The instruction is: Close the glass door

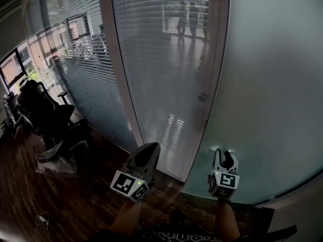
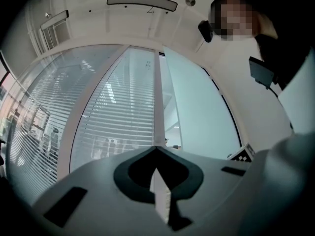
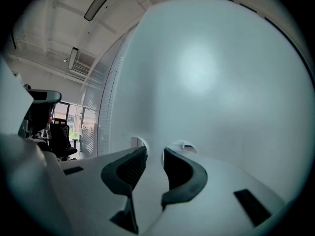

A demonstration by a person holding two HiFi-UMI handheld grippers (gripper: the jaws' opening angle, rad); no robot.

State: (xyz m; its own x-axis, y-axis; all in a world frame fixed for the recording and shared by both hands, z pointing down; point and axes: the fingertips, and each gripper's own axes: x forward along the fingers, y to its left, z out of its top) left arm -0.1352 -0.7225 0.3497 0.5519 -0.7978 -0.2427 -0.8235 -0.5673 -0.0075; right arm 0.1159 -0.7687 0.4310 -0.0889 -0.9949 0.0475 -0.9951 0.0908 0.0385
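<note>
Only the head view caught the knob (image 1: 202,97) on the glass door (image 1: 166,84), which stood upright, long axis vertical. Near the door's foot, left gripper (image 1: 146,151) was pinched together, empty; right gripper (image 1: 223,154) narrowly parted, empty.

And the left gripper (image 1: 148,151): pale grey shell, black pads (image 2: 128,176), a cube (image 1: 129,184) of black-and-white square markers with a tiny green light (image 1: 138,183); right gripper (image 1: 224,154) matches, white body, ribbed black pads, dark rectangular slots; dark patterned clothing (image 1: 176,233) down below
</note>
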